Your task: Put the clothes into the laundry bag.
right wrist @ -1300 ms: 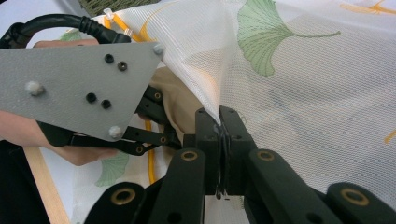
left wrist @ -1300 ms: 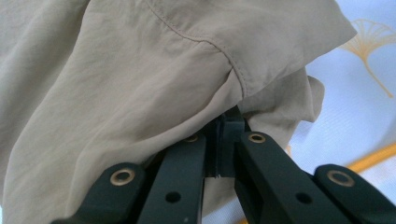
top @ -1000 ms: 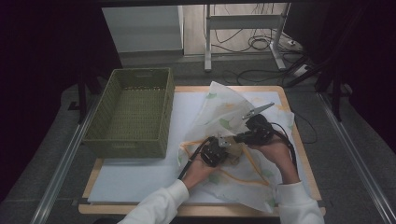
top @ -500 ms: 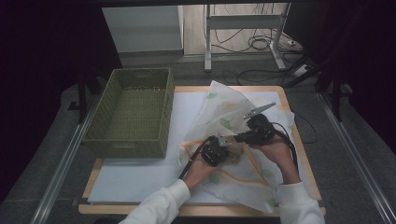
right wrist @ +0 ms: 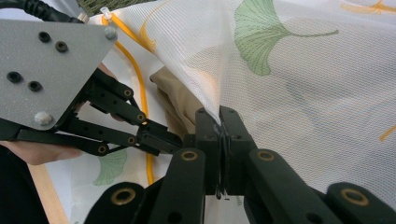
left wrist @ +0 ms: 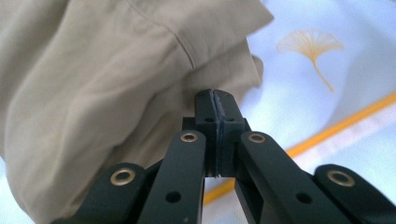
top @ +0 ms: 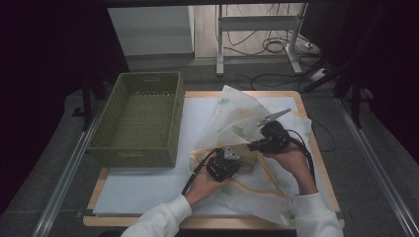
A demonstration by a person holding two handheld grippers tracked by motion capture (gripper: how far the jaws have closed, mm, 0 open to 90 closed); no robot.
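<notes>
Little has changed from a second ago: the left claw (top: 236, 159) has edged slightly toward the right claw (top: 253, 146), which has kept still. The right claw is clamped on the mesh bag's (top: 237, 118) edge, lifting it. The left claw's jaws are pressed together, tip against the beige cloth (left wrist: 107, 79) inside. The basket (top: 141, 121) stands left on the worktop (top: 148, 190), with bare room in front of it.

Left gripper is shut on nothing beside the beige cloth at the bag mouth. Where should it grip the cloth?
Take the beige cloth at its folded corner by the seam, coming level from the left gripper side. That edge bunches thick and lies outside the mesh bag, whose flap the right gripper holds raised.
</notes>
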